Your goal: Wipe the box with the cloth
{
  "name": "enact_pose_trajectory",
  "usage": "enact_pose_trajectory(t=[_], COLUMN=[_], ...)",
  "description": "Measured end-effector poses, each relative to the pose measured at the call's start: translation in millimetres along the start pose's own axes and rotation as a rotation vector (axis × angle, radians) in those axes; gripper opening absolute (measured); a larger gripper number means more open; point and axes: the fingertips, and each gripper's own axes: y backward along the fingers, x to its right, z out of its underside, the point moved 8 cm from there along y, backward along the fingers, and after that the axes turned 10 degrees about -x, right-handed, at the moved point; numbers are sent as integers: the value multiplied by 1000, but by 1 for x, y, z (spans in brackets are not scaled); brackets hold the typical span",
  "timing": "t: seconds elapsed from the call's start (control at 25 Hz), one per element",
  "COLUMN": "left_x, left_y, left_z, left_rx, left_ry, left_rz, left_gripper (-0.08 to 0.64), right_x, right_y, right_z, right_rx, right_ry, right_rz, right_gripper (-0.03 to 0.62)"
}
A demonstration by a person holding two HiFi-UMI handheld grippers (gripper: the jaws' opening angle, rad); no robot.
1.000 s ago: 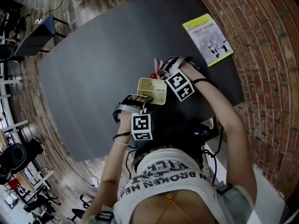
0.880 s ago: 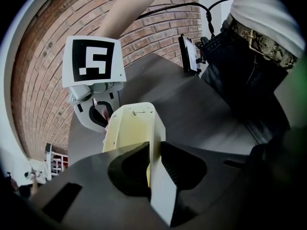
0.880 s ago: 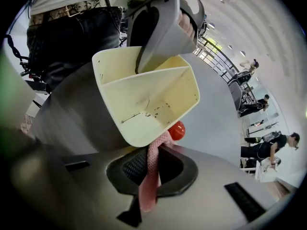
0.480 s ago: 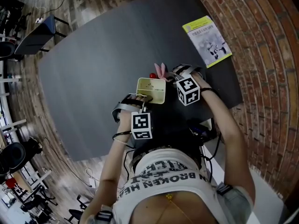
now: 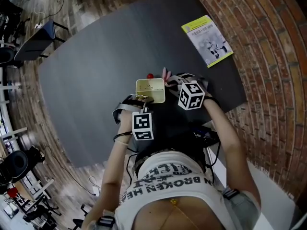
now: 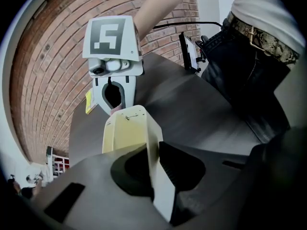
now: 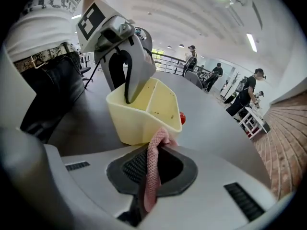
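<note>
One box (image 7: pixel 134 121), one cloth (image 7: pixel 159 140): down-tilted left gripper (image 6: pixel 156 155), jaws just closing, clamped the box wall; right gripper (image 7: pixel 151 169) pinched the cloth.

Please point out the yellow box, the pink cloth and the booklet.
yellow box (image 7: pixel 136 123): right gripper view, on its near outer wall.
pink cloth (image 7: pixel 153 172): right gripper view, on the middle of the strip.
booklet (image 5: pixel 207 41): head view, on the middle of its cover.

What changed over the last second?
Right gripper rolled and drew off the box's right rim, toward the person, with the cloth still pinched in its jaws. Left gripper's jaws have just been closing, with the box wall between them. Box, booklet and red object stayed put.
</note>
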Motion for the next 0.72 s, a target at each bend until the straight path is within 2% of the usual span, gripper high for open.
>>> enact_pose_trajectory(t=[0.32,0.72], left_x=[0,1], left_y=[-2,-1], left_z=[-3,-5], left_rx=[-14,-29], left_ry=[13,45], left_rz=[9,-3], left_gripper=[51,51], right_x=[-27,-61], right_y=[9,18], right_z=[-9,-20], right_rx=[-12,-23], right_ry=[-15,-82], right_rz=[19,21], right_gripper=[17,17])
